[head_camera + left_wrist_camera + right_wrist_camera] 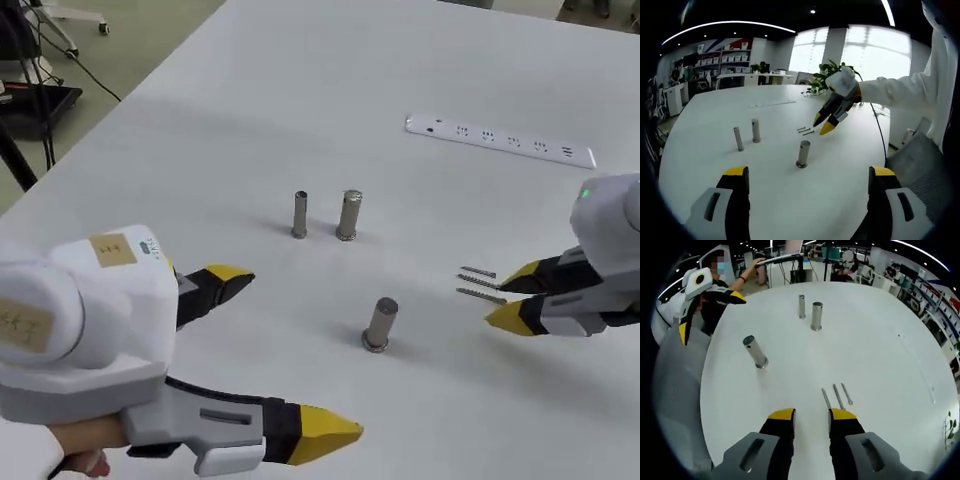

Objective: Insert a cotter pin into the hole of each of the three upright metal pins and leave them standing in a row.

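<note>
Three grey metal pins stand upright on the white table [200, 150]: a thin one [300, 215], a thicker one [348, 215] beside it, and a third [379, 325] nearer to me. Three cotter pins [478, 283] lie side by side on the table to the right. My right gripper [500, 300] is open, its yellow tips just right of the cotter pins [838, 396], which lie just ahead of its jaws [812, 414]. My left gripper [290, 355] is wide open at the lower left, empty, with the near pin [802, 154] ahead between its jaws [808, 171].
A white power strip [500, 140] lies at the far right of the table. The table's left edge runs past chair legs and cables [40, 90] on the floor. Office desks and a plant [827, 75] stand beyond the table.
</note>
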The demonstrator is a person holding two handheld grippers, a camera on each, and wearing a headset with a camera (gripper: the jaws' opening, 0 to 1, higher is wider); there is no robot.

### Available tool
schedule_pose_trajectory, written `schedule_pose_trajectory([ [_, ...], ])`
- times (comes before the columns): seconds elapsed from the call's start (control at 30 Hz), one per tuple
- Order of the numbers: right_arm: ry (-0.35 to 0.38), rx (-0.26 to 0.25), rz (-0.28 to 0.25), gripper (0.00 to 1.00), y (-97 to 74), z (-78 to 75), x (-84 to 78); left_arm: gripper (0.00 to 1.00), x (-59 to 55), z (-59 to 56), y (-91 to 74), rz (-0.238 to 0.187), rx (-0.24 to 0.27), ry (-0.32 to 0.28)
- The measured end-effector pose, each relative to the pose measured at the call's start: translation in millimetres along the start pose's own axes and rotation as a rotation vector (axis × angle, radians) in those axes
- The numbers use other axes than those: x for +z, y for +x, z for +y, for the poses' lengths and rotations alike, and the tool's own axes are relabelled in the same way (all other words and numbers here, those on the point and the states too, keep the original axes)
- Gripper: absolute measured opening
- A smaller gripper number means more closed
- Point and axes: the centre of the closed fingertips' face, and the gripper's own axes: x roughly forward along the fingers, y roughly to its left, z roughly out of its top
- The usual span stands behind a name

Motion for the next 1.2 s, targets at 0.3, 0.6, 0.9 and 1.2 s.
schedule_pose_trajectory([
  [0.3, 0.012, 0.006, 0.052, 0.18, 11.1, -5.8, -3.2, 0.97, -3.1, -0.4, -2.8, -0.002, 0.001, -0.015],
  [0.6, 0.020, -0.003, 0.085, 0.15, 13.1, -8.2, -6.1, 0.97, -9.4, -2.0, -1.5, 0.007, -0.004, -0.038],
  [0.9, 0.008, -0.002, 0.111, 0.11, 11.4, -6.7, -6.4, 0.96, -10.6, -4.5, -0.7, 0.014, -0.015, -0.037],
  [1.2, -0.035, -0.034, 0.153, 0.00, 11.6, -10.5, -5.5, 0.96, -8.3, -4.0, -1.8, 0.012, -0.013, -0.030],
])
